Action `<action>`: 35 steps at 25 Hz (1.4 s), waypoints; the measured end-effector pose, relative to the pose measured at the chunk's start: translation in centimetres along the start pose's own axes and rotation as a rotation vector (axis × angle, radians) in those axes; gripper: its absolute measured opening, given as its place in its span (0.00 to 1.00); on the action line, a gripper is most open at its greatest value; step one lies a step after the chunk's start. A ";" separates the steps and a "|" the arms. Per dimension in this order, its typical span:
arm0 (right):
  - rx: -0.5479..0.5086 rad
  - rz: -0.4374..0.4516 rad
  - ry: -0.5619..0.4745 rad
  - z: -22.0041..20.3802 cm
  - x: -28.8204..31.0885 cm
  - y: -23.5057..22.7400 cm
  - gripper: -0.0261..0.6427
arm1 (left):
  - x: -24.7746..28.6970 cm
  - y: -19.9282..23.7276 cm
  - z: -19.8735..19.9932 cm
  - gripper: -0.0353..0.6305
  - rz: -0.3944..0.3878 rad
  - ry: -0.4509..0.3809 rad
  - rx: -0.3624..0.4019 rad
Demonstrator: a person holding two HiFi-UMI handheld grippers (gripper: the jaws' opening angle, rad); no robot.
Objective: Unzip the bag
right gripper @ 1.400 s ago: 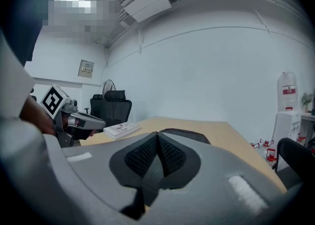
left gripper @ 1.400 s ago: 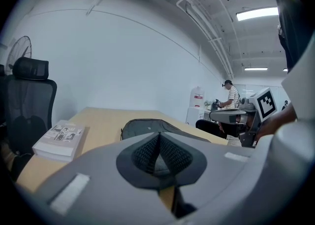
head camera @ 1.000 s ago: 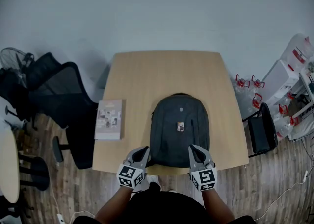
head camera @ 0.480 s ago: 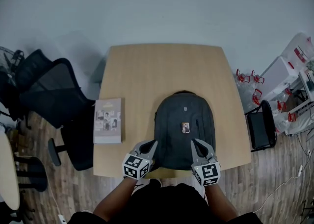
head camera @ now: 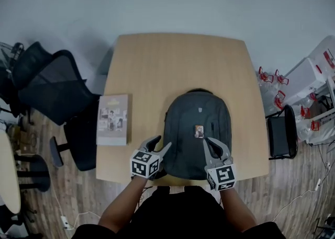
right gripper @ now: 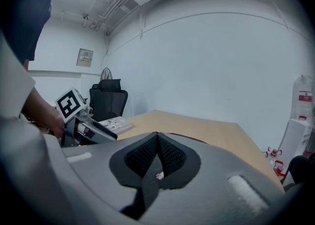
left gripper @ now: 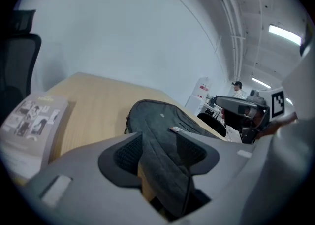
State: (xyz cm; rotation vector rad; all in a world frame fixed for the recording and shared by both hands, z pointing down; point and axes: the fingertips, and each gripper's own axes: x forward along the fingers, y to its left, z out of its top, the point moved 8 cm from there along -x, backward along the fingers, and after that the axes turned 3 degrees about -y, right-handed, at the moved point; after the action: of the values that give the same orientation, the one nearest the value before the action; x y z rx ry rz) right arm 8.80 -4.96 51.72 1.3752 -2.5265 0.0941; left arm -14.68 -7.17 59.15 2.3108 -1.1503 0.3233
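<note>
A dark grey fabric backpack lies flat on the near half of the light wooden tabletop, its rounded top pointing away from the person and its bottom edge close to the near rim. A small rectangular badge sits at the middle of its front. The left tongs rest at the backpack's lower left corner, pointing slightly down. Their jaws have just been opening and now stand partly apart. In the left gripper view a fold of the backpack's near edge runs between the two dark pads, with a strip of bare tabletop showing beside it, so the pads are not pressed on it. The right tongs lie over the backpack's lower right part, just below the badge, with their jaws closed tight together; whether anything is pinched there cannot be told. A thin grey booklet with photographs on its cover lies at the tabletop's left edge, well apart from the backpack. Black mesh office chairs stand on the wooden floor to the left
</note>
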 end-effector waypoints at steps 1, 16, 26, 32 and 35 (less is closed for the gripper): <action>0.005 0.012 0.001 -0.2 0.2 -0.1 0.04 | 0.4 0.4 -0.3 0.43 0.010 0.028 -0.039; 0.063 0.094 0.068 -2.5 0.9 -2.0 0.04 | 7.0 4.6 -3.9 0.56 -0.020 0.297 -0.439; 0.101 0.109 0.109 -3.6 1.5 -3.0 0.04 | 10.4 5.6 -4.6 0.47 -0.275 0.319 -0.782; 0.098 0.105 0.113 -3.9 1.1 -3.0 0.04 | 10.8 6.4 -4.5 0.37 -0.264 0.344 -0.761; 0.103 0.102 0.112 -4.0 1.1 -3.0 0.04 | 10.7 6.2 -4.4 0.34 -0.253 0.347 -0.732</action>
State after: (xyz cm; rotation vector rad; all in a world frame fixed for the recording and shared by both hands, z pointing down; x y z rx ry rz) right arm 11.49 -6.76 55.67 1.2395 -2.5288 0.3163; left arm -12.96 -14.84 69.64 1.6410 -0.6425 0.1586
